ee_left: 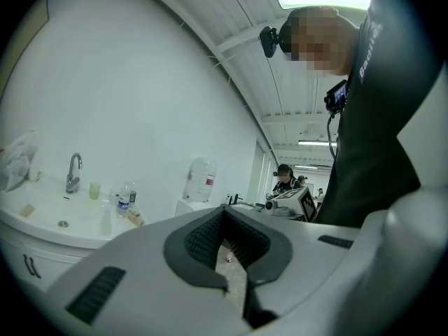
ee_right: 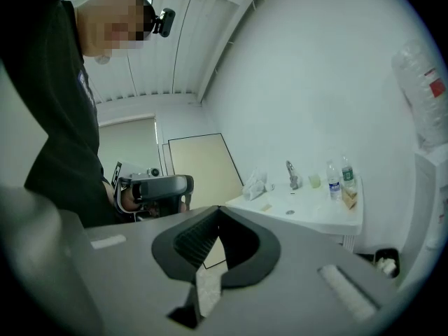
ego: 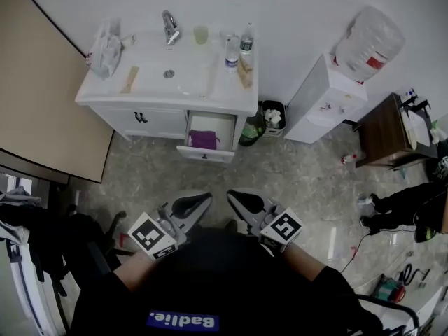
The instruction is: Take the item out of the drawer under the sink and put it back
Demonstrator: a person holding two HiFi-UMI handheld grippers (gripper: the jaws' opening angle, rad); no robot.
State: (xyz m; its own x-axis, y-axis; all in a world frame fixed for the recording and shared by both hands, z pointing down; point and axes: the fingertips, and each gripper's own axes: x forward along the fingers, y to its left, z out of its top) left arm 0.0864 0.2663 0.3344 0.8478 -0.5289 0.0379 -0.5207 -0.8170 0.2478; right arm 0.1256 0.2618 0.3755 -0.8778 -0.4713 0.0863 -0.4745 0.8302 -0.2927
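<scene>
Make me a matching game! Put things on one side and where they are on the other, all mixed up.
Things:
1. purple cloth
2. cup
3. bin
4. jug

Places:
A. on top of the dispenser
B. on the floor beside the cabinet
C. in the open drawer
D. next to the tap

Pairs: 1-C, 2-D, 3-B, 4-A

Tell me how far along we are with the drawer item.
The drawer under the sink already stands open. Nothing is in hand: left gripper and right gripper are both shut, empty, well short of it. The purple item lies inside the drawer, so taking it out and returning it seems left, unless that already happened; I cannot tell.
</scene>
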